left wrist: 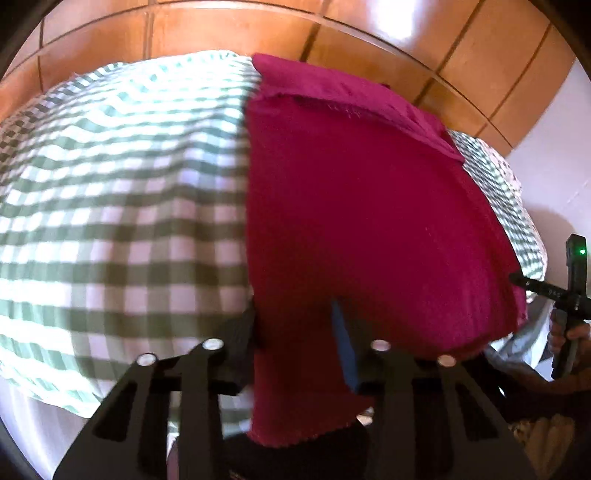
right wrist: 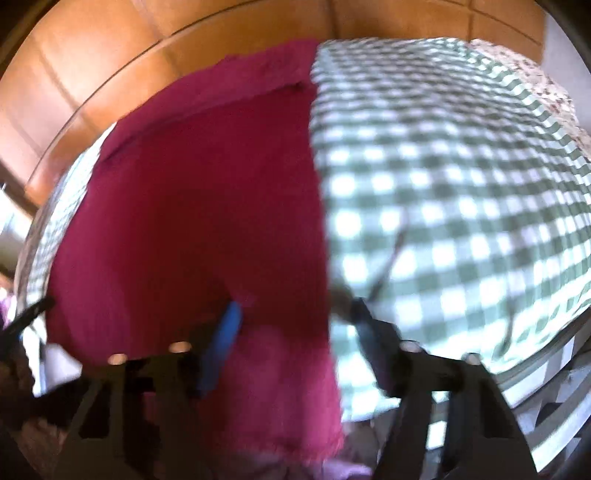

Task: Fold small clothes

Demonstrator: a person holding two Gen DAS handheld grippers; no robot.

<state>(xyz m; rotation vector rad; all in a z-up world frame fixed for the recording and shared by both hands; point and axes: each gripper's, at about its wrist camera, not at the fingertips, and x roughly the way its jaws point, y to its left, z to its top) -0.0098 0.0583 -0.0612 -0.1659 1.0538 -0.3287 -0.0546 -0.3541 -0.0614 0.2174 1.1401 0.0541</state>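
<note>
The magenta cloth [left wrist: 362,206] lies on the green-and-white checked tablecloth [left wrist: 122,192] covering the worktop, its far end at 12 o'clock already doubled into a flat band with a stitched hem. The near edge hangs toward the person, and each corner runs between a pair of fingers. The left tongs [left wrist: 295,332] stand fairly wide with the cloth's left near corner draped between them; whether they actually pinch it I cannot tell. The right tongs [right wrist: 295,325] look likewise spread around the right near corner, too blurred to judge. Holding both corners probably keeps the edge level for folding toward 12 o'clock. The fabric looks soft, matte and finely woven, its edge slightly frayed. Behind stand glossy wooden panels [left wrist: 229,26].
</note>
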